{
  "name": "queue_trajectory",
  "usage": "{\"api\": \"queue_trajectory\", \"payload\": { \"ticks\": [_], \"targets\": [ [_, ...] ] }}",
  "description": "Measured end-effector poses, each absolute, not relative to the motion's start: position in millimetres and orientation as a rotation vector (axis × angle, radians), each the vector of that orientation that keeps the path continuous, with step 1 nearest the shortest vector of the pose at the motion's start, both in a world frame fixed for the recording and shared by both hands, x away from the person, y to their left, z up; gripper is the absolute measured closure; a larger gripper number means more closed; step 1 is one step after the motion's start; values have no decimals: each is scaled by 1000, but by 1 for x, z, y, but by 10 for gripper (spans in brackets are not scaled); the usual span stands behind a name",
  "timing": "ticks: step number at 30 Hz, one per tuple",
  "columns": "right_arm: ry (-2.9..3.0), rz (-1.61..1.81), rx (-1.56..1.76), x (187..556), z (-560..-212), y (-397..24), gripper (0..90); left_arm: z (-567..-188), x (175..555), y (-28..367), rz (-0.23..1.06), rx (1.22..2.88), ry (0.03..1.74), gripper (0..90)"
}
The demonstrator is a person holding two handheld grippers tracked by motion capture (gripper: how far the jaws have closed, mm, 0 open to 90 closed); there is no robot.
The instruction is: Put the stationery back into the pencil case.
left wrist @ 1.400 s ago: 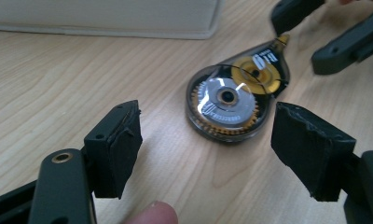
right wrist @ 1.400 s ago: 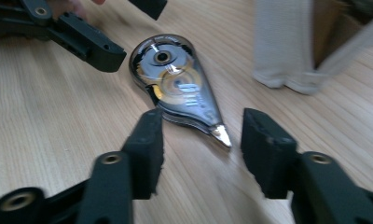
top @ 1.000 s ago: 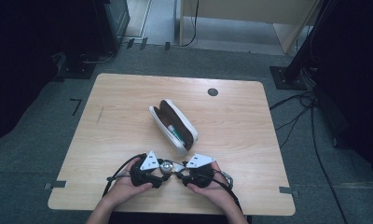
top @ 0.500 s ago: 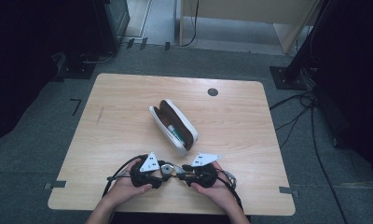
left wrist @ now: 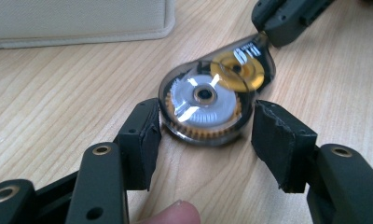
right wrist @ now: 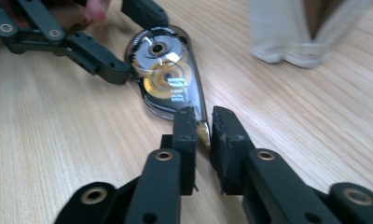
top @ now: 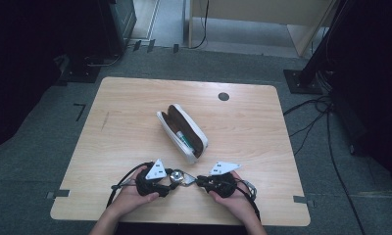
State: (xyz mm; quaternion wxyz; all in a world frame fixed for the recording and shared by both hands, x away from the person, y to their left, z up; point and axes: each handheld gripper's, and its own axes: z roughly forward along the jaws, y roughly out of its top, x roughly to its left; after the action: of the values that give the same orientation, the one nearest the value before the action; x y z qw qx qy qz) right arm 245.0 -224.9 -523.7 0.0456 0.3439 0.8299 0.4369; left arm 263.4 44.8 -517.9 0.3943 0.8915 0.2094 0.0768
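Correction tape dispenser (top: 179, 177) lies flat near the table's (top: 262, 122) near edge between both grippers. Left gripper (left wrist: 205, 133) brackets its round end, jaws just closing, left pad touching, right pad slightly off; right gripper (right wrist: 204, 128) has just closed on its narrow tip. Farther toward the centre lies an open white pencil case (top: 183, 132), a green-and-white pen (top: 183, 139) inside.
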Motion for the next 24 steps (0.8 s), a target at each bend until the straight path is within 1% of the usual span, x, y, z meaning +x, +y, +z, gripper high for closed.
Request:
{"api": "queue_trajectory", "payload": {
  "ticks": [9,14,21,24],
  "targets": [
    [2528,1345,1056,244,-523,-224,823,-518,264,45,209,2264,538,412],
    [2510,1410,1137,247,-523,-229,823,-518,263,45,201,2258,535,412],
    [2504,1483,1210,249,-522,-232,823,-518,262,44,220,2255,524,403],
    [2501,1504,1258,251,-521,-234,823,-518,261,44,234,2256,517,413]
  ]
}}
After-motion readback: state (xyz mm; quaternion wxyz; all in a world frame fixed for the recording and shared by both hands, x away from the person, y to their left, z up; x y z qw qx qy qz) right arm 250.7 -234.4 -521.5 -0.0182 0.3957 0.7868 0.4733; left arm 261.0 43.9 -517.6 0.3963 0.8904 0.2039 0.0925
